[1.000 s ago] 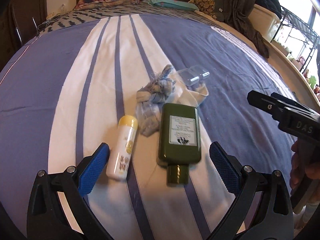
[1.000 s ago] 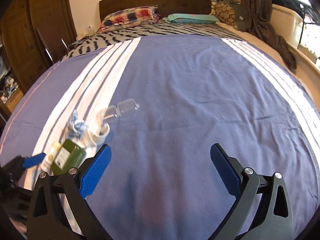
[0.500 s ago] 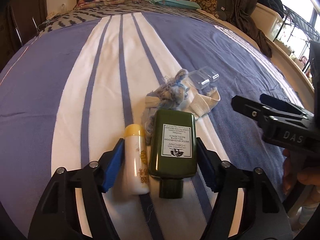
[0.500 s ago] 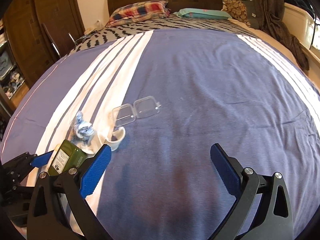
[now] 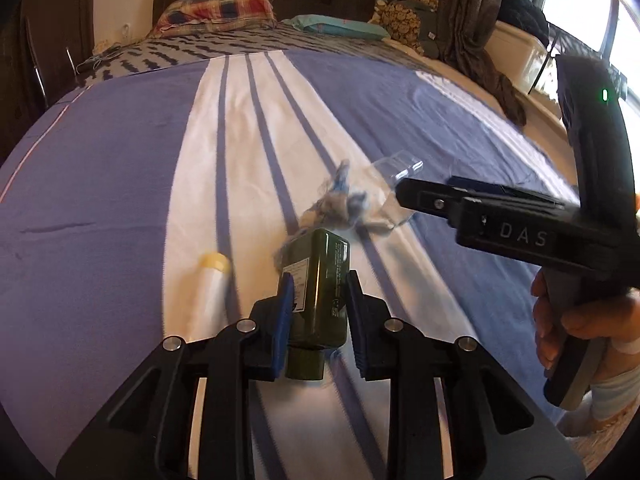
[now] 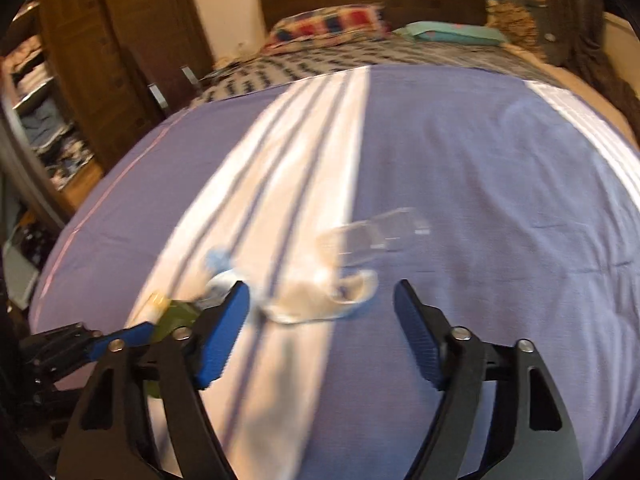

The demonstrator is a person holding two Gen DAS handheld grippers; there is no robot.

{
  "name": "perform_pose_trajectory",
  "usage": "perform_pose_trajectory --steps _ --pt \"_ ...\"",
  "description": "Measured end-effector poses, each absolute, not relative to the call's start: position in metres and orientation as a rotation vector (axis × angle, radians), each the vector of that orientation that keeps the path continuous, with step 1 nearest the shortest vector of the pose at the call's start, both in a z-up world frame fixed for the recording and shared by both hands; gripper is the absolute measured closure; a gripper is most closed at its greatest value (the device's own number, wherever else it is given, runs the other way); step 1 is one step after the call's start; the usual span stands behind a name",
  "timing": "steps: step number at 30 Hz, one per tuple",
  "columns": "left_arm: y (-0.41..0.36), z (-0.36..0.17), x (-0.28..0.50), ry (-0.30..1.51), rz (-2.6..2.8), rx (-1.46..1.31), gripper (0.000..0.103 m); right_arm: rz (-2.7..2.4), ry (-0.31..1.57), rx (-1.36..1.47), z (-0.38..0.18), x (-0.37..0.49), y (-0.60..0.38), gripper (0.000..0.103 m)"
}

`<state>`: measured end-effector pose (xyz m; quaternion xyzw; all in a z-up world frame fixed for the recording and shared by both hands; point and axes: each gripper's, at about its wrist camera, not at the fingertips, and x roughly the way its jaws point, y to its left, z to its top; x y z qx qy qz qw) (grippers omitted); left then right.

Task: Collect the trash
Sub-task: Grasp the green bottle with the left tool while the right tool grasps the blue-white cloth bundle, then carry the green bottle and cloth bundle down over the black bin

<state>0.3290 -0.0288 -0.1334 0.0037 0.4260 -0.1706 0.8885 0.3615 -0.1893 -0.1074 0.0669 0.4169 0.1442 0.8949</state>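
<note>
The left gripper (image 5: 318,300) is pinching the dark green bottle (image 5: 318,284), its blue pads pressing on the two flat sides just above the cap, and its jaws have just been closing onto it; the bottle is standing tipped up on edge between them, apparently lifting off the striped bedspread (image 5: 120,168). Beside it the small white bottle with the yellow cap (image 5: 212,284) is lying on the white stripe, blurred but apart from the pads. Beyond them, the crumpled blue-and-grey scrap (image 5: 340,204), the whitish band of fabric (image 6: 320,300) and the clear plastic case (image 6: 376,232) are sitting together near where the white stripe meets the blue. The right gripper (image 6: 320,308) is coming in over that pile with its jaws spread and nothing pressed between them, though they have just been closing part-way. What worries me is the green bottle: it is being held low, near its cap end, with the heavier body sticking out past the pads, so I think it could swivel or slip out if the hand swings quickly. The right gripper is straddling soft fabric with the slick clear case just behind it; closing there might catch only a fold of the band, or pinch the bedspread along with it, or nudge the case away.
</note>
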Motion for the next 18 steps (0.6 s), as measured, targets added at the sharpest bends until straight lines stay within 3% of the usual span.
perform_pose_trajectory --steps 5,9,10,12,15,18 --pt "-0.027 -0.133 0.325 0.884 -0.369 0.026 0.077 0.355 0.889 0.109 -0.108 0.371 -0.157 0.039" --pt "-0.027 -0.136 0.324 0.889 -0.383 0.035 0.073 0.368 0.945 0.094 -0.118 0.385 -0.139 0.053" --pt "-0.027 -0.138 0.323 0.892 -0.385 0.038 0.070 0.368 0.962 0.081 -0.122 0.386 -0.134 0.061" --pt "-0.029 -0.142 0.322 0.897 -0.388 0.050 0.061 0.374 0.989 0.071 -0.131 0.388 -0.128 0.067" --pt "-0.029 -0.146 0.320 0.892 -0.389 0.054 0.060 0.388 0.974 0.061 -0.130 0.380 -0.130 0.077" --pt "-0.031 -0.149 0.321 0.904 -0.395 0.060 0.056 0.381 0.944 0.030 -0.122 0.372 -0.131 0.080"
